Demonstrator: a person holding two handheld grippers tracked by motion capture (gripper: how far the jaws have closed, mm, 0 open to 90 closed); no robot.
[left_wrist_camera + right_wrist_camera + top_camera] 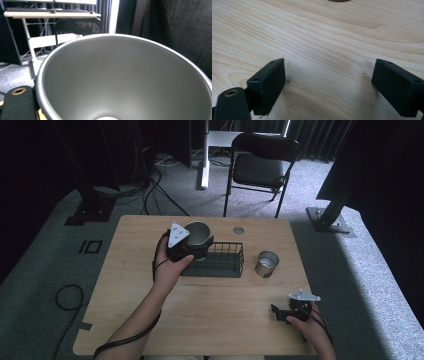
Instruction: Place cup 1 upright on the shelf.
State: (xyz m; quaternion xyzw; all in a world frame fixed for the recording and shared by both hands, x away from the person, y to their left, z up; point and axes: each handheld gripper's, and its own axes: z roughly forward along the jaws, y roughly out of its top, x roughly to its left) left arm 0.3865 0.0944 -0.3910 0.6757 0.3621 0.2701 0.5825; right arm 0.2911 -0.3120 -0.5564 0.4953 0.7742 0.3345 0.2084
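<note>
A person's left hand holds my left gripper (194, 251) at the left end of a black wire basket (226, 263). It is shut on a grey metal cup (198, 234), which hangs tilted just above that end. In the left gripper view the cup's (125, 80) bare inside is very close, and nothing lies in it. A second metal cup (266, 263) stands upright on the table, right of the basket. Near the front right corner my right gripper (279, 312) rests low over the wood, open, its jaws wide apart (329, 87) with nothing between them.
The wooden table (150, 320) has a round cable hole (238, 230) behind the basket. A black folding chair (262, 165) and a white desk leg (204, 170) stand beyond the far edge. Cables lie on the carpet at the left.
</note>
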